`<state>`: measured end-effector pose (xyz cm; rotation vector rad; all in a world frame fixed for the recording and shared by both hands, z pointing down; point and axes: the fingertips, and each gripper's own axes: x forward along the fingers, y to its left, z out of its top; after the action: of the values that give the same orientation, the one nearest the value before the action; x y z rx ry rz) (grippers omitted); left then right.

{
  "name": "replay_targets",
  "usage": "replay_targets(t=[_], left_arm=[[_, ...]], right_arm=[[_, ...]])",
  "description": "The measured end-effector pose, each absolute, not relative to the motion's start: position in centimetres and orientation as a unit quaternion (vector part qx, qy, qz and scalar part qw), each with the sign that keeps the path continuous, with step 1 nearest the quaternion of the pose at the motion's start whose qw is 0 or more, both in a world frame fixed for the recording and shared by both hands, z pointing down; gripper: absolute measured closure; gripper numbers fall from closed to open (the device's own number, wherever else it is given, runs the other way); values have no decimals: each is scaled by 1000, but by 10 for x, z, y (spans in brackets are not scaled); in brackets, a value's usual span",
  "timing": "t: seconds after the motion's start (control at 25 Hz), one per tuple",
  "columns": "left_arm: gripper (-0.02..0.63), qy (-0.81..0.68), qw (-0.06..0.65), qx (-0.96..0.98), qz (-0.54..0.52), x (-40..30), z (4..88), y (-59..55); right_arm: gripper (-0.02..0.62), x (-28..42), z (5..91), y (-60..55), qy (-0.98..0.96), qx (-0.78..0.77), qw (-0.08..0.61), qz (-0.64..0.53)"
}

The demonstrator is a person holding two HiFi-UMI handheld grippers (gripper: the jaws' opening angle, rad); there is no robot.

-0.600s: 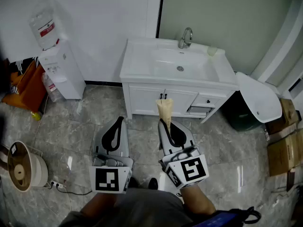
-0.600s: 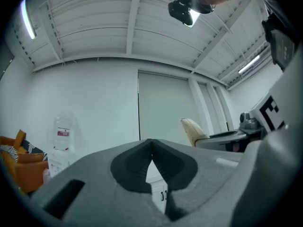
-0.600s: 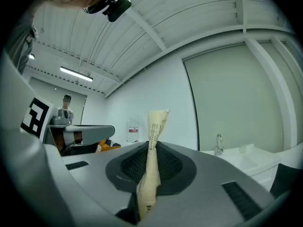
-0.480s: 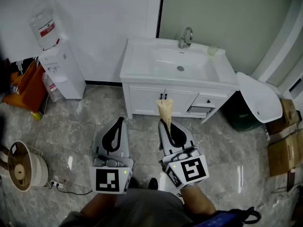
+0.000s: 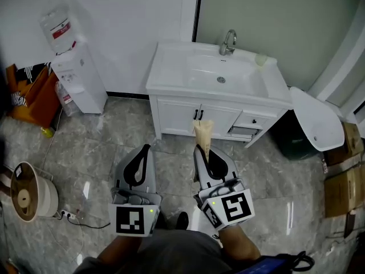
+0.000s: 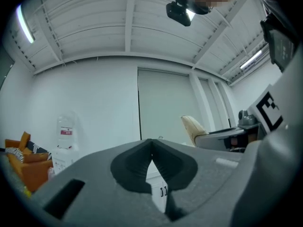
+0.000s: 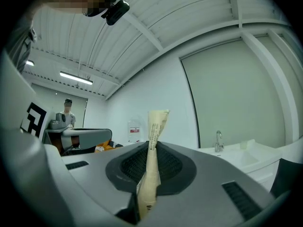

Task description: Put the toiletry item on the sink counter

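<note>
2 grippers are held low over the grey tiled floor (image 5: 102, 147), side by side, both pointing toward the white sink counter (image 5: 171, 84). The right gripper (image 5: 201, 152) has its fingers (image 7: 175, 167) clenched on the toiletry item (image 7: 154, 131), a cream squeeze tube with dark print down its side. The tube stands roughly upright between the pads, and its crimped end sticks out well past the fingertips. In the head view the tube shows in front of the foot of the cabinet (image 5: 177, 116) under the counter, well apart from the counter top.

The left gripper (image 5: 145, 148) has its fingers (image 6: 132, 169) pressed together with nothing between them.

On the counter a chrome faucet (image 5: 227, 41) stands behind the basin (image 5: 219, 76), and a small pale cup (image 5: 261, 60) sits at the back right corner. A water dispenser (image 5: 77, 76) stands to the left of the cabinet, with an orange bag (image 5: 31, 99) further left. A dark bin (image 5: 288, 140) with a white lid (image 5: 313, 119) stands just right of the cabinet, and cardboard boxes (image 5: 342, 181) are near it.
</note>
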<state>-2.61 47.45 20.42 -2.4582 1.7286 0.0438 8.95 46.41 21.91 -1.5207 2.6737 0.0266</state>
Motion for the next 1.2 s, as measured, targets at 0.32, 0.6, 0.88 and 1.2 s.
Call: replay_targets(t=[0.32,0.6,0.88,1.2], left_arm=[[595,588,67,-806,10,-8,208,477],[595,592,53,-804,15,-12,218,462],[595,588,45,-807,13,-25,227,418],[595,575,37,-817,2,-54,237,336]], right_arm=[[560,116,225,464,872,-489,24,6],[561,116,232,448,873,-488,22,4],[561,104,243,405,871,-491,13,-2],[561,74,257,326,865,-501,6,-18]])
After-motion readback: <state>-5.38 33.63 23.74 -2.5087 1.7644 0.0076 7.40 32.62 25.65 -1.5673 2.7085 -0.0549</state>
